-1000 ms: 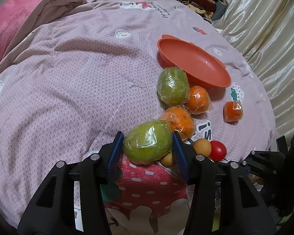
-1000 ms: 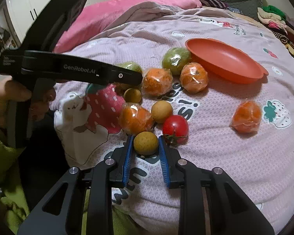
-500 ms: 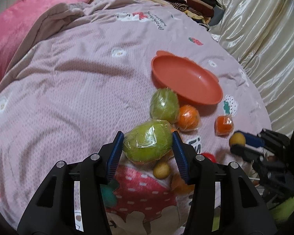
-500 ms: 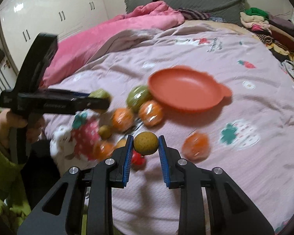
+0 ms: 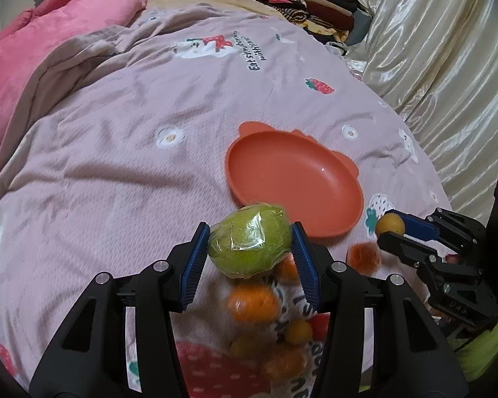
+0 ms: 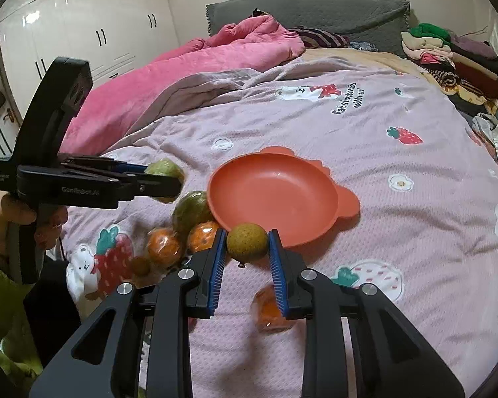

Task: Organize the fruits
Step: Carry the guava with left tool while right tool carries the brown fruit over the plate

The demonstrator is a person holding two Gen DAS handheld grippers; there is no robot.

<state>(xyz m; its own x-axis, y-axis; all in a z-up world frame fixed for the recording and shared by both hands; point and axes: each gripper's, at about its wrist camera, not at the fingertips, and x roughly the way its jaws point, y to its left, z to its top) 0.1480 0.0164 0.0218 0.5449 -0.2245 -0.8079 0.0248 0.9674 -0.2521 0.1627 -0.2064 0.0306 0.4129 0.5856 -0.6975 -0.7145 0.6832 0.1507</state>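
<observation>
My left gripper (image 5: 250,243) is shut on a large green fruit wrapped in plastic (image 5: 250,240), held above the bed near the front rim of the orange bowl (image 5: 292,182). My right gripper (image 6: 247,247) is shut on a small round brownish-yellow fruit (image 6: 247,241), held in the air just in front of the same bowl (image 6: 272,195). The bowl holds nothing. Below lie wrapped oranges (image 6: 164,247), another wrapped green fruit (image 6: 192,210), a lone wrapped orange (image 6: 270,310) and small yellow fruits (image 5: 297,331). Each gripper shows in the other's view: right gripper (image 5: 393,229), left gripper (image 6: 159,182).
The bed is covered by a pink printed quilt (image 5: 116,152) with a thicker pink blanket (image 6: 196,69) at the back. Folded clothes (image 6: 448,56) are stacked at the far right. Shiny cream curtains (image 5: 431,43) hang on the right. A person's hand (image 6: 13,215) holds the left gripper.
Both grippers have risen off the bed with their fruits and moved toward the orange bowl. The loose fruits on the quilt now lie lower, under and behind the fingers.
</observation>
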